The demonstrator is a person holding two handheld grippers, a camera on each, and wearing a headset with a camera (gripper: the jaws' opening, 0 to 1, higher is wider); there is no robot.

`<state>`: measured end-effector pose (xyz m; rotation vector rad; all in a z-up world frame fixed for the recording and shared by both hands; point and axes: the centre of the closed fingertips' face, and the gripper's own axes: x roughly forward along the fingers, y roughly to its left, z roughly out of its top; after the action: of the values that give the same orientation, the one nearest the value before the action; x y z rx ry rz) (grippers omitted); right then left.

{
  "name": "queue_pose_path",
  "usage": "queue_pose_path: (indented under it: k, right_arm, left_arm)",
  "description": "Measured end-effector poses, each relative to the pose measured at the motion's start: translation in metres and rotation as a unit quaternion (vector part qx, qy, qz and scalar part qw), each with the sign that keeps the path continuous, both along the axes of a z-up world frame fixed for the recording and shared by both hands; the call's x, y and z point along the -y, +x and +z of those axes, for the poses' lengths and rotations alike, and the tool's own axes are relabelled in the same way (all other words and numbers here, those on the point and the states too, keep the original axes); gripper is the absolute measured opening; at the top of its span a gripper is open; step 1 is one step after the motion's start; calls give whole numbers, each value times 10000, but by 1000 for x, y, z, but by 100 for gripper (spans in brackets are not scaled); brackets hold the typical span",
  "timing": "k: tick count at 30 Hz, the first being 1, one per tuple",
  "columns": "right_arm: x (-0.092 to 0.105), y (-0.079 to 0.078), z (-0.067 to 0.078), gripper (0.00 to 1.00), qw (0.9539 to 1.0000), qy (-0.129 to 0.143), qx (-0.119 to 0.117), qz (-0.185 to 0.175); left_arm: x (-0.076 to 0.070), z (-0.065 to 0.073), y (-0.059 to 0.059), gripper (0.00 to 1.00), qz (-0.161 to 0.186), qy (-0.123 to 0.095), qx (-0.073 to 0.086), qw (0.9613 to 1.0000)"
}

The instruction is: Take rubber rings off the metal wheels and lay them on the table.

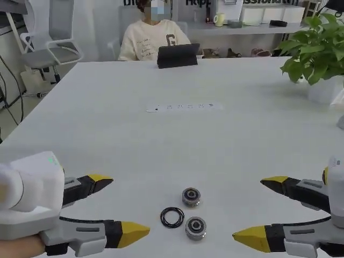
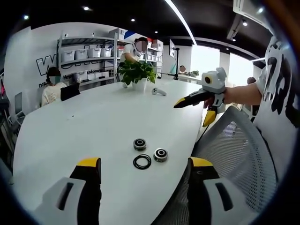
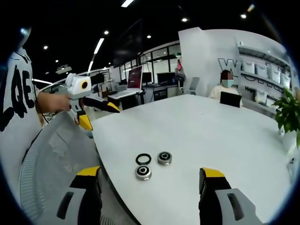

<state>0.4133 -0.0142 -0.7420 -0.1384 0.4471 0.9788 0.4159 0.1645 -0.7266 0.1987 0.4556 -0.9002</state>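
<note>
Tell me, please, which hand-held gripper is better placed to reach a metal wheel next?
Probably the right hand-held gripper: it is open, and nothing lies between it and the metal wheels. The loose rubber ring lies between the wheels and the left hand-held gripper.

Potted plant (image 1: 317, 48) at right, seated person (image 1: 153, 40) behind a dark tablet (image 1: 177, 55), white office chair (image 1: 48, 32), socket strip (image 1: 184, 107)

sweater (image 1: 156, 40): letter "G" | wall lettering (image 1: 200, 2): cut off, unreadable
</note>
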Motion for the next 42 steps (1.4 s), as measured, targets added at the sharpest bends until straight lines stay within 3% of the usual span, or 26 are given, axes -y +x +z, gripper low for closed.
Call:
queue_pose_path:
  k: [42]
  right_arm:
    - [16, 3, -15, 89, 9998, -160, -33, -63]
  left_arm:
    - [-6, -15, 4, 74, 65, 28, -169, 9998]
